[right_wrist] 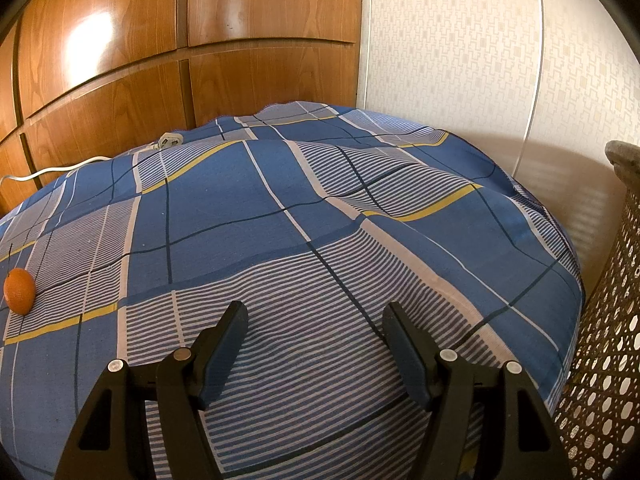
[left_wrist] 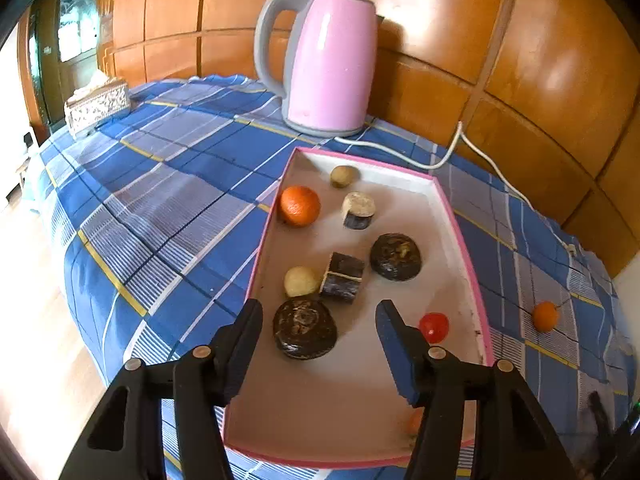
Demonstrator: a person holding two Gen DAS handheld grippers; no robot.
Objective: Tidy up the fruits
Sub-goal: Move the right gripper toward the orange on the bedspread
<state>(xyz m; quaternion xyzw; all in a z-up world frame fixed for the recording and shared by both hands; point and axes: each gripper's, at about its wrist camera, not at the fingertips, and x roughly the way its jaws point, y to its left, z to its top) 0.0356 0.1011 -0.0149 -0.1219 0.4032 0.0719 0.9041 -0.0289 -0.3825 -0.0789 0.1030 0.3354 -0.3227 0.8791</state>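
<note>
A white tray with a pink rim (left_wrist: 472, 264) lies on the blue checked cloth. In it are an orange (left_wrist: 300, 206), two dark round fruits (left_wrist: 305, 334) (left_wrist: 395, 257), two dark cut cylinders (left_wrist: 359, 210) (left_wrist: 342, 282), two pale balls (left_wrist: 343, 176) (left_wrist: 301, 281) and a red cherry tomato (left_wrist: 434, 327). My left gripper (left_wrist: 319, 306) hangs open over the tray's near half; the nearer dark fruit lies between its fingers, untouched. A small orange fruit (left_wrist: 545, 316) (right_wrist: 19, 291) rests on the cloth right of the tray. My right gripper (right_wrist: 316, 307) is open over bare cloth.
A pink kettle (left_wrist: 332, 64) stands behind the tray, its white cord (left_wrist: 452, 152) trailing right to a plug (right_wrist: 170, 140). A tissue box (left_wrist: 98, 104) sits far left. Wooden panels back the table. A wicker basket (right_wrist: 604, 340) stands past the table's right edge.
</note>
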